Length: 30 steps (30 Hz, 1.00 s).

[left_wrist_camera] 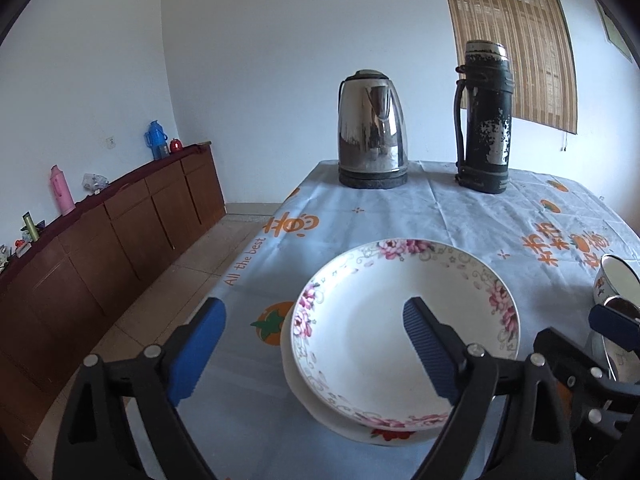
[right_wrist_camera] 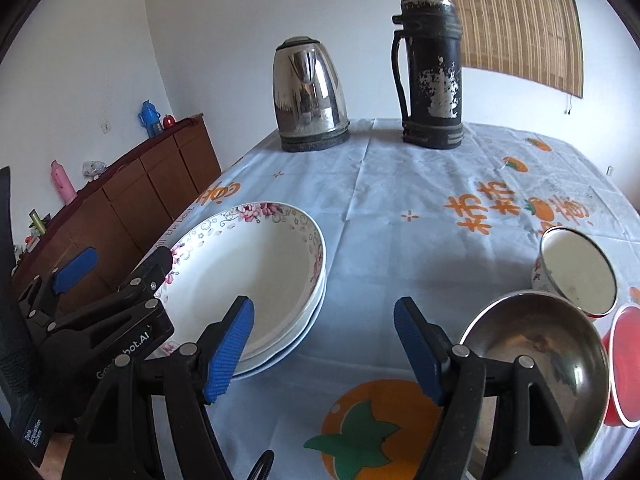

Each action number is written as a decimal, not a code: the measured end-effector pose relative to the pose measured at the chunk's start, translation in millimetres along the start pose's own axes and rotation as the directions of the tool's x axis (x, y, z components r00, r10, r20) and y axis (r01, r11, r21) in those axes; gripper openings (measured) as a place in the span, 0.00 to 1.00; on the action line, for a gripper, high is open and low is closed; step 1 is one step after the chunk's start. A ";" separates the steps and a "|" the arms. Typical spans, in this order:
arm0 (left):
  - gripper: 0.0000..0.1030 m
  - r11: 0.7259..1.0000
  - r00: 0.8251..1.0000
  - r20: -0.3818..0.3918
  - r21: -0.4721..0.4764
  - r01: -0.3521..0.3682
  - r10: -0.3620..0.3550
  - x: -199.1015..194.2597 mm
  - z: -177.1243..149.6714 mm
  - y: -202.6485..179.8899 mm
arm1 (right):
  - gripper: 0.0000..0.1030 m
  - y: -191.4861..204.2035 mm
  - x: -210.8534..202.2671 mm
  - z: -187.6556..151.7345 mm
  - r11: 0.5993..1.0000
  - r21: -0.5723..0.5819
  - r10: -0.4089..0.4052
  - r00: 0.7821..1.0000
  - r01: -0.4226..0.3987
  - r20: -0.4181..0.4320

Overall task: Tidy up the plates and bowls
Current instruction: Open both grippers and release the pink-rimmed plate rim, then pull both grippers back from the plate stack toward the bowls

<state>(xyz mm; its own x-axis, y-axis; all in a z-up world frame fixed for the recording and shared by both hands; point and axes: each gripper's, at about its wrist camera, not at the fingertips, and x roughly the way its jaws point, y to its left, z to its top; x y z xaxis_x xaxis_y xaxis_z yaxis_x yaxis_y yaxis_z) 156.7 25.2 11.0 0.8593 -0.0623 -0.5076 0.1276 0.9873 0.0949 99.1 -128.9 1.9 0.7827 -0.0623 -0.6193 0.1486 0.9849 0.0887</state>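
Observation:
A stack of white plates with pink flower rims (left_wrist_camera: 360, 320) lies on the tablecloth; it also shows in the right wrist view (right_wrist_camera: 256, 264). My left gripper (left_wrist_camera: 314, 338) is open, its right finger over the top plate and its left finger outside the rim. My right gripper (right_wrist_camera: 324, 344) is open and empty over bare cloth between the plates and a steel bowl (right_wrist_camera: 540, 344). A white enamel bowl (right_wrist_camera: 576, 272) lies tilted behind the steel bowl. A red bowl (right_wrist_camera: 624, 364) is at the right edge.
A steel kettle (left_wrist_camera: 372, 132) and a worn dark thermos (left_wrist_camera: 484, 120) stand at the table's far end. The table's left edge (left_wrist_camera: 240, 264) drops to a tiled floor, with a brown sideboard (left_wrist_camera: 120, 224) along the wall.

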 end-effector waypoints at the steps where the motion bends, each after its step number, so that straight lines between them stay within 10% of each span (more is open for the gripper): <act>1: 0.89 1.000 1.000 0.008 0.002 -0.005 0.005 -2.7 -2.7 -1.9 | 0.72 -0.5 -4.7 -2.6 1.000 -0.010 -0.013 1.000 0.013 0.022; 18: 0.96 0.995 0.994 0.105 -0.091 -0.027 0.037 -27.7 -27.2 -10.6 | 0.73 2.1 -70.8 -40.1 0.984 -0.058 -0.133 0.908 0.169 0.398; 30: 0.97 0.993 0.987 0.156 -0.116 -0.028 0.046 -43.5 -32.6 -12.6 | 0.73 0.0 -79.9 -52.8 0.985 -0.069 -0.113 0.902 0.155 0.417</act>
<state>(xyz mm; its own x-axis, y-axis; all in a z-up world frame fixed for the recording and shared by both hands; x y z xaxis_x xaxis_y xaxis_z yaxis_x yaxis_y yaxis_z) 101.6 20.2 3.9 0.9309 -0.0386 -0.3631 0.0451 0.9989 0.0094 4.6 -115.4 10.2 0.9412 -0.2347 -0.2429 0.2262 0.9721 -0.0628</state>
